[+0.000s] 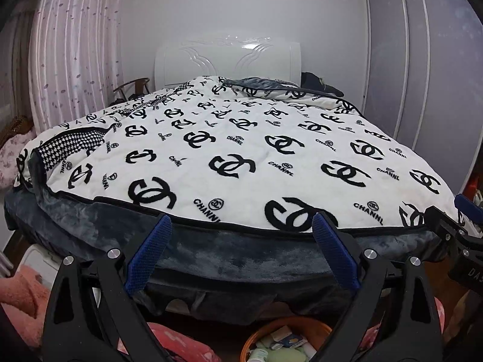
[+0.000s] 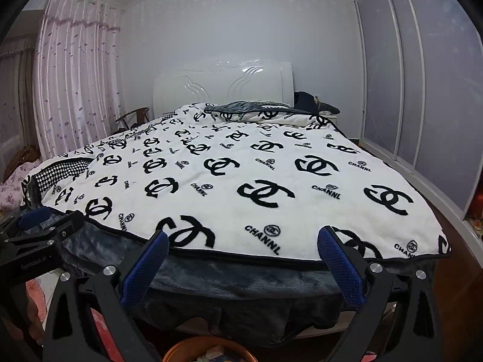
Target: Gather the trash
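Left wrist view: bin half cut off below the bed

Left hand-held gripper (image 1: 240, 226) and right hand-held gripper (image 2: 243, 242) both hang spread apart, holding nothing, above the foot of the bed (image 1: 241, 157). An orange bin (image 1: 283, 342) of trash sits below, cropped by the frame; its contents are hard to identify.

Ahead of my open fingers, the white blanket (image 1: 241, 150) repeats "CHANNL" in black beside interlocking-C logos. On the other gripper's black body, right of my left tongs, I read "DAS" (image 1: 474, 271). The print on the gripper left of my right tongs is too blurred.
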A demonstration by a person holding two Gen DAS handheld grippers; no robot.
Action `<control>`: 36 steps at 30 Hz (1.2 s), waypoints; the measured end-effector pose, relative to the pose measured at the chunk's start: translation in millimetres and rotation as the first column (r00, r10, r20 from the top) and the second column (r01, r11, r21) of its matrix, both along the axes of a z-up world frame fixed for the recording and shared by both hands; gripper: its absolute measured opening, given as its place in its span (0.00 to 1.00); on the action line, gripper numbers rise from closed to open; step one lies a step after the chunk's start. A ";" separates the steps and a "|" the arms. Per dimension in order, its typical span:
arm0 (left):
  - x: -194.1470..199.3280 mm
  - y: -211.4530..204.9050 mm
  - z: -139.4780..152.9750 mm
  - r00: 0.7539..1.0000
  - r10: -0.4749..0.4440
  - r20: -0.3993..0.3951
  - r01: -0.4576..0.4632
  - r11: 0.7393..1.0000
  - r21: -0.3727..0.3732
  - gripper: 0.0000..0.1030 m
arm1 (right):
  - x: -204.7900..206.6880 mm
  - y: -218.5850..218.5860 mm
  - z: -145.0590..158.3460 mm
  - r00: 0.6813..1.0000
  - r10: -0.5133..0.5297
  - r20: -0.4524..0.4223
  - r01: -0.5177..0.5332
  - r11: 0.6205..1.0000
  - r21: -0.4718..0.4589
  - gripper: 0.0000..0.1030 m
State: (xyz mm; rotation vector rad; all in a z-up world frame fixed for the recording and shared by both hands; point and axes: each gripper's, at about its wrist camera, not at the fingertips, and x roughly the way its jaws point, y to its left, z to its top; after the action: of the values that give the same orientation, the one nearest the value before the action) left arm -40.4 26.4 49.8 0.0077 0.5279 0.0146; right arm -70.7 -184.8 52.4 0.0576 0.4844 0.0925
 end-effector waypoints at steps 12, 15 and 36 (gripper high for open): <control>-2.6 -4.7 -0.8 1.000 0.002 0.002 -0.002 1.000 0.006 0.89 | -0.4 -1.0 0.7 1.000 -0.001 -0.001 0.001 1.000 0.001 0.95; -2.4 -4.4 -0.9 1.000 0.002 0.001 -0.002 1.000 0.005 0.89 | -0.7 -0.6 1.1 1.000 -0.004 -0.001 0.004 1.000 0.004 0.95; -5.7 -6.1 -0.2 1.000 0.025 0.000 -0.025 1.000 0.007 0.89 | -3.5 0.6 -1.5 1.000 -0.008 -0.013 0.008 1.000 0.007 0.95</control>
State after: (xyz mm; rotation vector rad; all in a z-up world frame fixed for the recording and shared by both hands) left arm -46.1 20.2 49.7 0.0078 0.5276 0.0404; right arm -74.2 -184.2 51.0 0.0671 0.4965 0.0858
